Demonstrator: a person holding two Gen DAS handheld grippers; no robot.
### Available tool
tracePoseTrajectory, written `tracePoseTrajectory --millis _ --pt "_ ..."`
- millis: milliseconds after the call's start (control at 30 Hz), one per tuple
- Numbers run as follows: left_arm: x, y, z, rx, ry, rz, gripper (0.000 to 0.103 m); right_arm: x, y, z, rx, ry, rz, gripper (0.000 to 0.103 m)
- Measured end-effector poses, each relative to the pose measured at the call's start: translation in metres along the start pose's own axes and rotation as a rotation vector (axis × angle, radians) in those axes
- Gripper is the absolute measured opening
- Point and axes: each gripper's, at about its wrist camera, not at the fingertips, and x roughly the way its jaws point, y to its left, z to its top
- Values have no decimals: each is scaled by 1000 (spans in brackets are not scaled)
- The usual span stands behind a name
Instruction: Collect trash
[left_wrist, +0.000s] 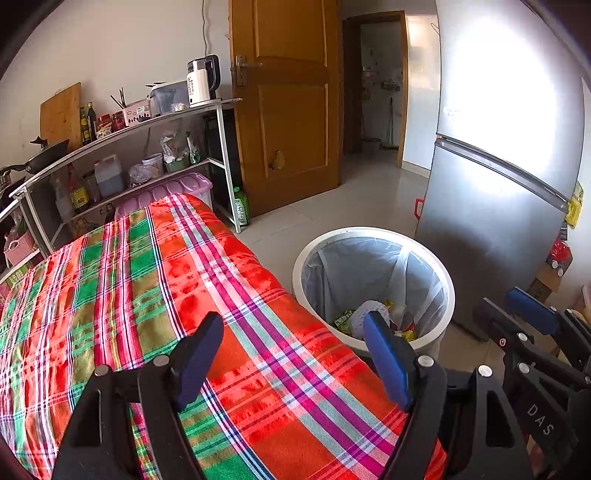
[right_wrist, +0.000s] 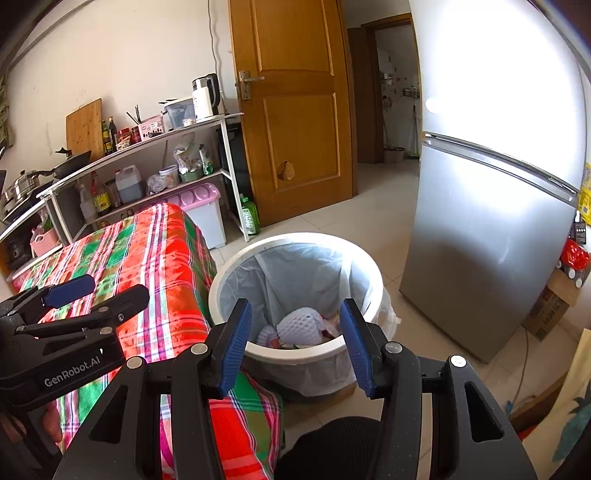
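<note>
Both grippers, left gripper (left_wrist: 295, 354) and right gripper (right_wrist: 293, 341), gape wide and empty beside the white bin (right_wrist: 236, 273), where the trash (right_wrist: 301, 326) lies: seemingly light, crushable foam netting, pinched anywhere.

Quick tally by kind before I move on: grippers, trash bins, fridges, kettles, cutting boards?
hand-held gripper: 2, left and right, both open and empty
white trash bin: 1
silver fridge: 1
electric kettle: 1
wooden cutting board: 1
Total: 6
</note>
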Motion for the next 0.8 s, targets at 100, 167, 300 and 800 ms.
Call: tracePoseTrajectory --millis 100,167,300,800 --pt "2 -1 0 8 5 22 80 0 0 0 0 1 -2 50" --pt "3 -3 -1 22 10 51 80 1 0 0 3 2 -3 50" --pt "3 -2 -2 14 7 26 81 0 -1 0 5 2 -4 50" --pt "4 -3 -4 2 19 7 81 0 -1 -1 5 5 -5 50"
